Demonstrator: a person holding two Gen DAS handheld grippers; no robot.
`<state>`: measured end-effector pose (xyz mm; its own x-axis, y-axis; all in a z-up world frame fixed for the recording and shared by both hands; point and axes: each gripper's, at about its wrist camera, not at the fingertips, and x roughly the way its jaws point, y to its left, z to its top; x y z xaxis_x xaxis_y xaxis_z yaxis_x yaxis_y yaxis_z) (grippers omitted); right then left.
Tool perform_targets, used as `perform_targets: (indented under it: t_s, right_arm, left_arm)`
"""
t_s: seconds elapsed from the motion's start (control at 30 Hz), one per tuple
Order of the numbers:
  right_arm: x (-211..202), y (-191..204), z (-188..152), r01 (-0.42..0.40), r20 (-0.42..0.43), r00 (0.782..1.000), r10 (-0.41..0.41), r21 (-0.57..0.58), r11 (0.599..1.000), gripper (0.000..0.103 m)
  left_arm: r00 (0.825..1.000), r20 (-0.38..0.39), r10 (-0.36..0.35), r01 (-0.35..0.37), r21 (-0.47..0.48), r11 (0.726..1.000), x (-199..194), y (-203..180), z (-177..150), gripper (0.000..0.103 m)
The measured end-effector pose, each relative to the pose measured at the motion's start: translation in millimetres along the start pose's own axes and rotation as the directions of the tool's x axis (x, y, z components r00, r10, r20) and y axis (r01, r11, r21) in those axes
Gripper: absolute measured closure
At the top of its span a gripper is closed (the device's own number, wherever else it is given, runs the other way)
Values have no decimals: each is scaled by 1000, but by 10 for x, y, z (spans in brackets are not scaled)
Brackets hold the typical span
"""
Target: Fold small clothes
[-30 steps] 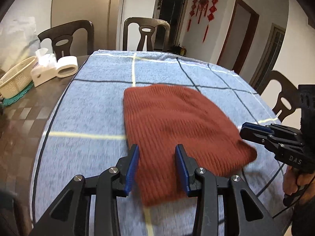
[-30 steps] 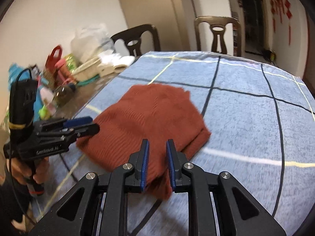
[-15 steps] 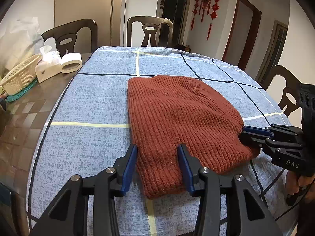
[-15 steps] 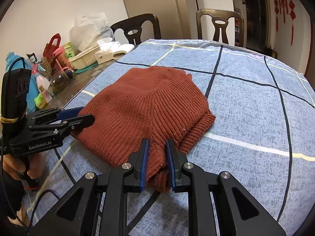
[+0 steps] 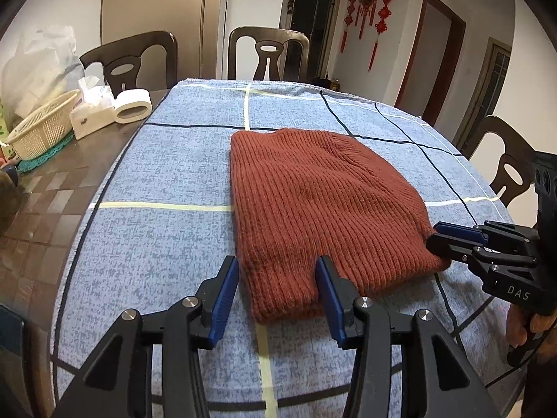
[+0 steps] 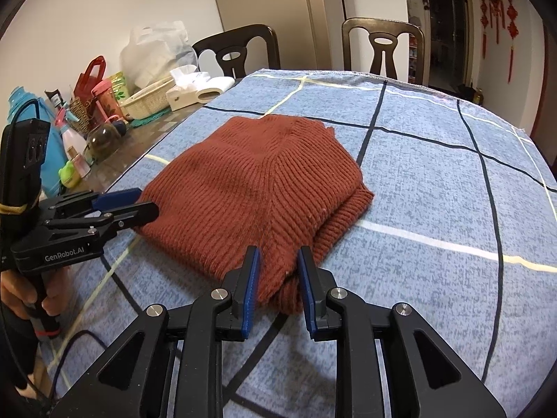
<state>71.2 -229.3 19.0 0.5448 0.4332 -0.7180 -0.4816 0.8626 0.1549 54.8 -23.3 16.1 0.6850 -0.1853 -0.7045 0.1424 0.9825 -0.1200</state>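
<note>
A rust-red ribbed knit garment (image 5: 320, 209) lies folded at frame centre on a blue grid-lined cloth (image 5: 167, 174) covering the dining table. The left gripper (image 5: 276, 289) gapes wide and empty at its near hem; the right gripper (image 6: 276, 275), partly open, straddles a corner. Dark wooden chairs (image 5: 268, 52) stand behind.

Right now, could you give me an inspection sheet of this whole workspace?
Surface: blue checked tablecloth, lying flat.
Job's things: rust-red ribbed knitted garment, folded, lying flat.
Clutter: cream woven basket, white tissue box, white paper roll, bottles at the table edge.
Grippers: left gripper open, straddling the garment's near corner; right gripper around another corner, grip unclear.
Cables: black cable trailing over the cloth.
Surroundings: dark wooden chairs, red hanging decorations.
</note>
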Motion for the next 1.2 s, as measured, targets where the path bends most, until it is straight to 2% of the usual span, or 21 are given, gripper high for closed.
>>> perform_targets:
  t_s: [0.13, 0.4, 0.53, 0.63, 0.93, 1.2]
  right_arm:
    - [-38, 22, -57, 12, -5, 1000, -12, -7, 1000, 77]
    - [-97, 63, -159, 37, -18, 999, -37, -33, 999, 64]
    - [-62, 56, -222, 66, -42, 997, -67, -38, 997, 64]
    - [-27, 32, -258, 88, -65, 994, -90, -36, 995, 64]
    - [24, 61, -315, 126, -77, 988, -131, -69, 990, 56]
    - [38, 53, -316, 122, -78, 989, -128, -69, 990, 53]
  left_arm:
    - [1000, -6, 9, -9, 14, 1000, -40, -1, -60, 54]
    - [998, -40, 38, -37, 35, 999, -74, 25, -212, 52]
    - [995, -79, 68, -66, 27, 997, -7, 86, -262, 52]
    - [994, -80, 74, -72, 30, 997, -17, 90, -270, 51]
    - [992, -84, 96, -92, 50, 995, 8, 31, -302, 38]
    - [991, -85, 107, -103, 50, 993, 15, 42, -299, 35]
